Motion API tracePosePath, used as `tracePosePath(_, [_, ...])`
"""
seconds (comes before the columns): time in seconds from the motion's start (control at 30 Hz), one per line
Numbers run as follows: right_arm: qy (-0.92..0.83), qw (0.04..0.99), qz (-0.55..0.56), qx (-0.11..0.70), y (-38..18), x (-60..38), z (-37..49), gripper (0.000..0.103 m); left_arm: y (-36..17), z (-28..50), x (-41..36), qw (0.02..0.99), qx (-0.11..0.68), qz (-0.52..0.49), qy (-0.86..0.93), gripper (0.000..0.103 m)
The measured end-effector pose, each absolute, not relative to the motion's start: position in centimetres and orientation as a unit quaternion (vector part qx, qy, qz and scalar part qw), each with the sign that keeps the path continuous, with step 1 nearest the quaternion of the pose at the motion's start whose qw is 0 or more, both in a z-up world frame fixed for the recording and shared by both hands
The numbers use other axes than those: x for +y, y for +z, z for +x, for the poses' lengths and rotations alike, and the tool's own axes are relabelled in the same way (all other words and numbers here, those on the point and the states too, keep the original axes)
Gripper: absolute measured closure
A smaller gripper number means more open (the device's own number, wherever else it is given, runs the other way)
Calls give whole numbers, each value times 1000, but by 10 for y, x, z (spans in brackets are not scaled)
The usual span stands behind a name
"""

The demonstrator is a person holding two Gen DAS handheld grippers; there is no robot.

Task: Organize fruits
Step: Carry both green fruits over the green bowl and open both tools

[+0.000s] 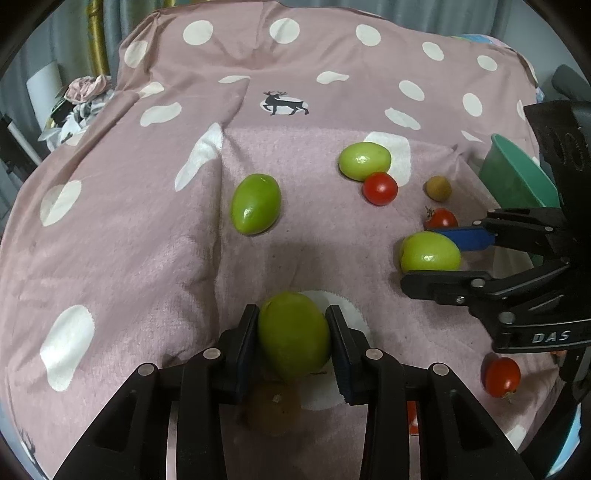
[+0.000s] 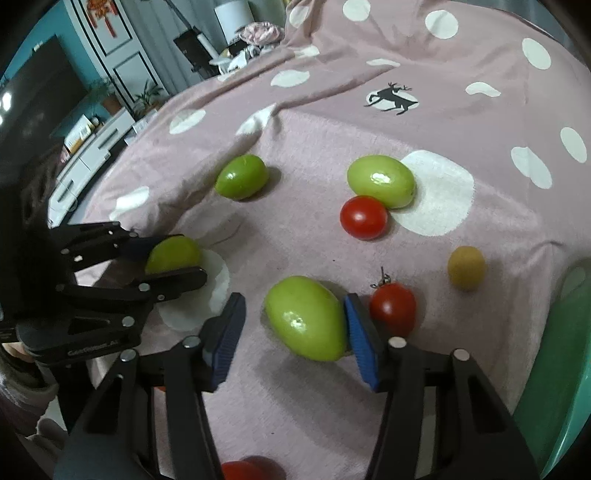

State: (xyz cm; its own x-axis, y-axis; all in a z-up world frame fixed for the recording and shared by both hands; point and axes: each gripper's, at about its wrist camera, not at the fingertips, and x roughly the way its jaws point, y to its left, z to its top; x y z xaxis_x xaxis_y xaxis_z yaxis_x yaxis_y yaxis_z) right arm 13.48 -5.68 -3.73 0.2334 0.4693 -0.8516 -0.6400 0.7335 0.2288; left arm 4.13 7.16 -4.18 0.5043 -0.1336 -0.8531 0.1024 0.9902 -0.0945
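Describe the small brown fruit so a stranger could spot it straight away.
Start at the green bowl on the right edge of the pink spotted blanket. Just left of its rim, alone on the cloth, sits the small brown fruit, with a stemmed tomato nearer the right gripper. It is the only dull tan ball there; its neighbours are shiny green or red.

Green bowl (image 2: 561,369) cut off; brown fruit (image 1: 275,408) blurred.

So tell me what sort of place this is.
Probably a home living room. The fruits lie on a pink polka-dot blanket with a deer print, and behind it stand a dark TV screen, a low white cabinet and potted plants. A heap of clothes lies further back.
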Motion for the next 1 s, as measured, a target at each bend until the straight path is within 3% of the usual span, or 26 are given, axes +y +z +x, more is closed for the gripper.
tracePosePath(0.13, [347, 780, -101, 511, -40, -55, 134, 63, -42, 42, 71, 868, 492, -14, -70, 66])
tracePosePath(1.0, [335, 818, 16, 468, -1, -109, 79, 63, -6, 12, 40, 882, 459, -15, -103, 66])
